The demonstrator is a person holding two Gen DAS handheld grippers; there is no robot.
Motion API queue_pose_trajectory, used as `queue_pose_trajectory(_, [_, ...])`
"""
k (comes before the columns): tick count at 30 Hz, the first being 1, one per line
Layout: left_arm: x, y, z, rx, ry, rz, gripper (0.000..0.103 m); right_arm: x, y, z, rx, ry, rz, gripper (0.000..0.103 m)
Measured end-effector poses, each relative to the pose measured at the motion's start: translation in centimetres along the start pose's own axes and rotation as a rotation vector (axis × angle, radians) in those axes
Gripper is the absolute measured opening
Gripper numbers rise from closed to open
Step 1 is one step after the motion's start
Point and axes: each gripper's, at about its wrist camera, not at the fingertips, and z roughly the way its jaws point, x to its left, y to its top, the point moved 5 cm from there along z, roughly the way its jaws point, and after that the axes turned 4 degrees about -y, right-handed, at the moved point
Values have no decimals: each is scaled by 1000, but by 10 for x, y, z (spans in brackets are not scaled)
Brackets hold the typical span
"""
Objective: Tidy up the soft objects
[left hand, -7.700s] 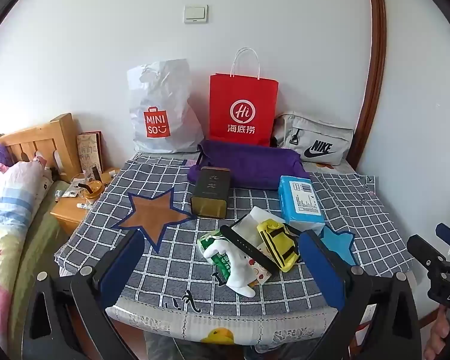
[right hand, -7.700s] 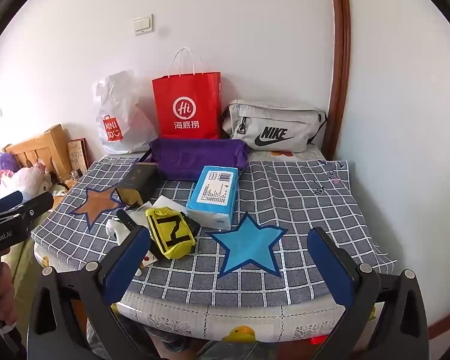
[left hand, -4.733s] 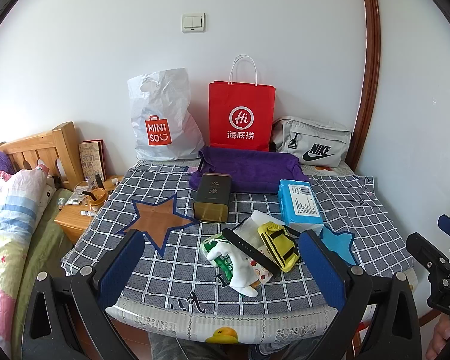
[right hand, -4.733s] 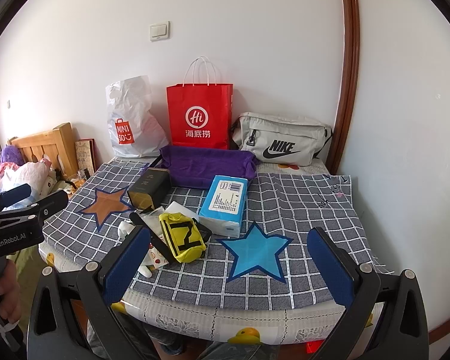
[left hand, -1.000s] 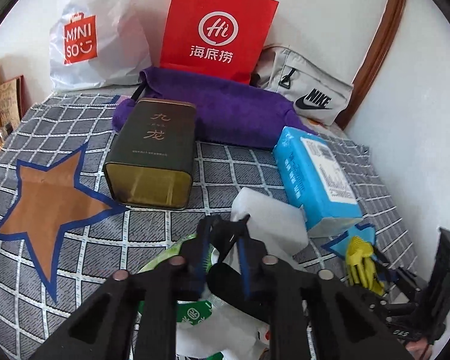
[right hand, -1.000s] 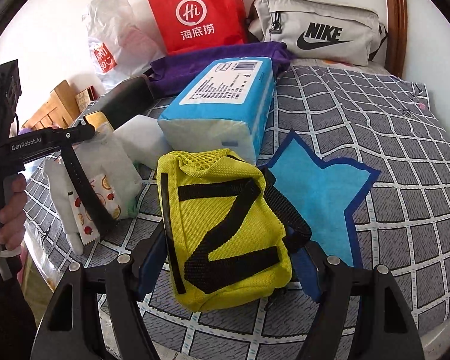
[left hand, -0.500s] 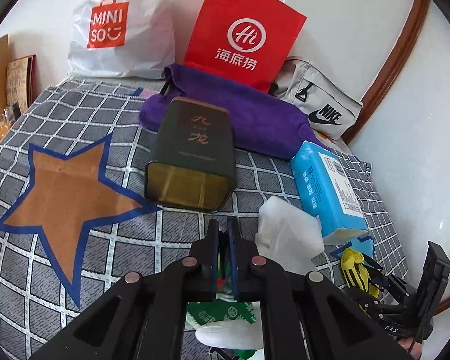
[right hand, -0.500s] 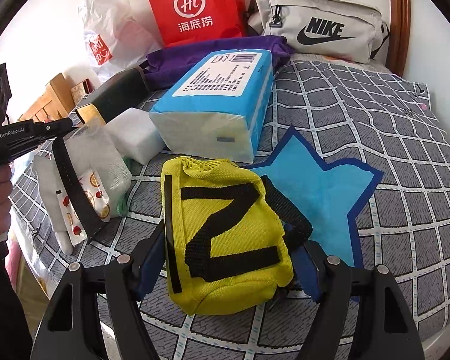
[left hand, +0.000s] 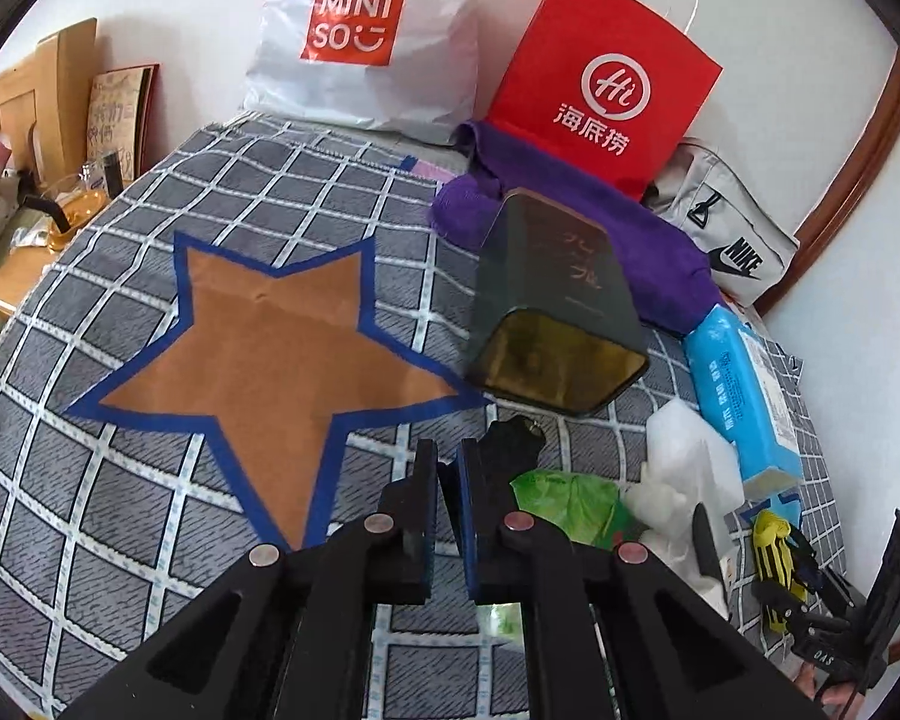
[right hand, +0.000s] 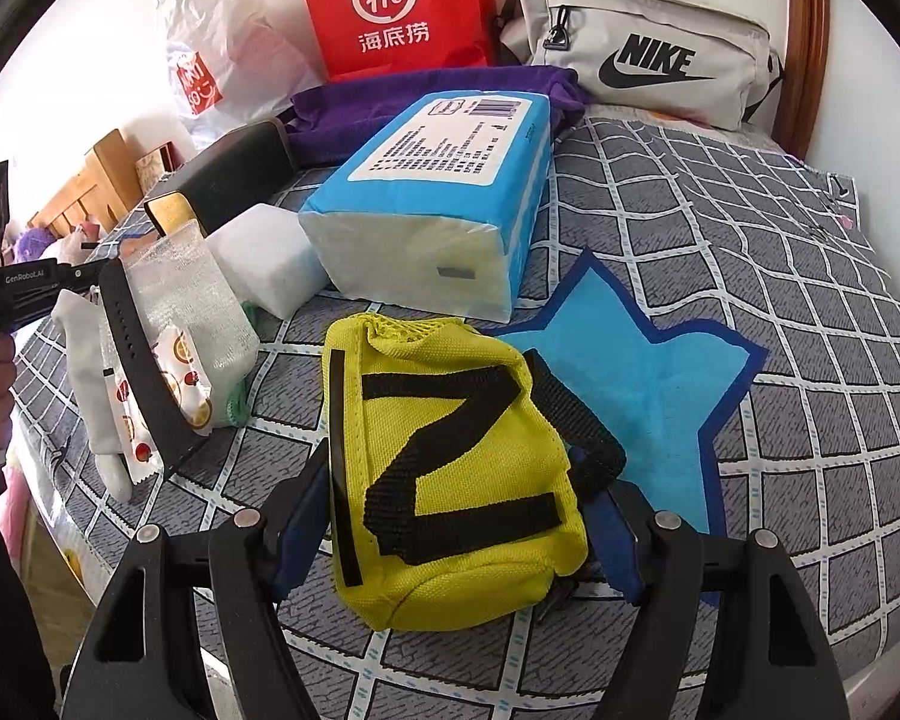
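My right gripper (right hand: 456, 480) is shut on the yellow pouch (right hand: 450, 456) with black straps, its blue pads pressing both sides. The pouch sits at the left edge of the blue star (right hand: 642, 378). My left gripper (left hand: 447, 468) is shut near the orange star's (left hand: 270, 348) right point. The bunched end of a black strap (left hand: 513, 438) shows just past its right finger. In the right wrist view that strap (right hand: 138, 360) runs from the left gripper's tip down across a white mesh packet (right hand: 192, 312).
A dark tin (left hand: 555, 306), a blue tissue pack (right hand: 444, 198), a white block (right hand: 264, 264) and a green bag (left hand: 564, 504) crowd the middle of the checked cover. Purple cloth (left hand: 570, 210), a red bag (left hand: 606, 78) and a Nike bag (right hand: 642, 54) line the wall.
Both grippers came in from the bed's front edge and shut. Over the last second the left gripper slid left toward the orange star. The right one stayed put on the pouch.
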Motion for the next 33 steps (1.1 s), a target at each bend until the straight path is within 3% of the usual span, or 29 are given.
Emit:
queue_pose_trajectory(2, [3,-5,1,19,5,7,17,1,0,0,2,-3,-4,75])
queue_pose_trajectory(3, [4,-7,2,30,23,16,25,1,0,0,3,-3,-6,75])
queue_pose_trajectory(6, [1,-8,6,44,54,58,27,1,0,0,7,-3,-9,75])
queue_pose_trajectory(14, [-11,-7,13,75,31,121,32,2,1,1,11,-21,-21,75])
queue_pose_trajectory(17, [-13,-5,8,69,-58,87,34,3,1,1,14,-23,-22,75])
queue_pose_trajectory(19, [-15,-5,8,70,-117,67,51,2,3,-1,15,-18,-16,75])
queue_pose_trajectory(23, [-20,-3,12,51,-39,114,50,-2,17,-18,-39,24,21,73])
queue_pose_trajectory(25, [-22,-2,15,61,-71,109,49,-2,25,-30,-75,-2,-1,73])
queue_pose_trajectory(26, [-25,-2,17,71,-95,110,45,-1,29,-35,-85,-4,-10,73])
queue_pose_trajectory(28, [-29,-3,22,93,-105,127,29,1,35,-47,-113,-16,-26,73])
queue_pose_trajectory(33, [-28,-6,28,112,-107,116,14,6,49,-68,-163,-11,-50,73])
